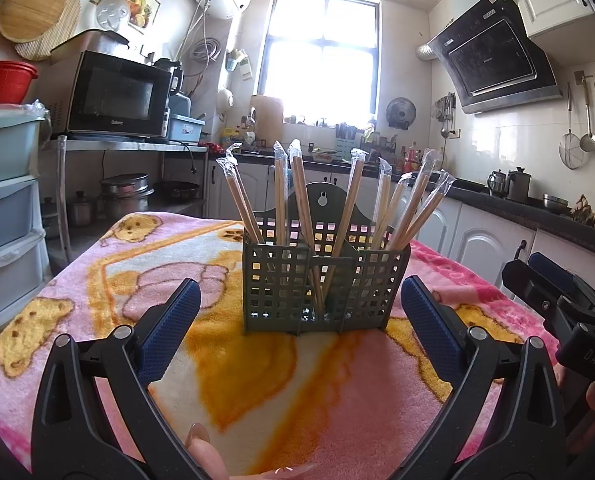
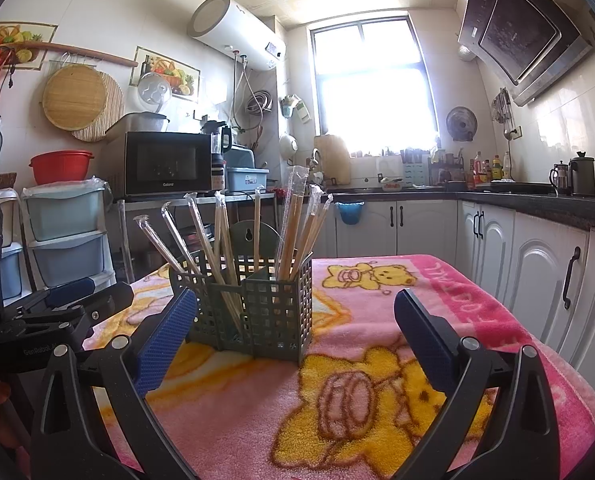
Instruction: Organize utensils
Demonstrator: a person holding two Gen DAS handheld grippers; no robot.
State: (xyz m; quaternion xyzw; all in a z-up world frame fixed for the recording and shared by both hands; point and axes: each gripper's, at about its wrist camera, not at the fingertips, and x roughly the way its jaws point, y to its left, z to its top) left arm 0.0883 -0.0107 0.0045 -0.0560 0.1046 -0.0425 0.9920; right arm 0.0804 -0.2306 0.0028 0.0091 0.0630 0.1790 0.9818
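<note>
A grey-green slotted utensil holder (image 1: 325, 284) stands upright on the pink bear blanket (image 1: 257, 380). Several pairs of plastic-wrapped wooden chopsticks (image 1: 353, 200) lean in its compartments. My left gripper (image 1: 300, 292) is open and empty, its blue pads on either side of the holder and short of it. In the right wrist view the holder (image 2: 253, 308) stands left of centre with the chopsticks (image 2: 297, 224) fanned out. My right gripper (image 2: 295, 304) is open and empty, just in front of the holder. The right gripper also shows at the right edge of the left wrist view (image 1: 569, 304).
The table is covered by the blanket (image 2: 377, 360). Plastic drawers (image 1: 5, 208) and a microwave (image 1: 113, 96) stand to the left. White cabinets (image 2: 537, 272) and a dark counter (image 2: 537, 200) run along the right. The left gripper body (image 2: 37, 320) is at the left of the right wrist view.
</note>
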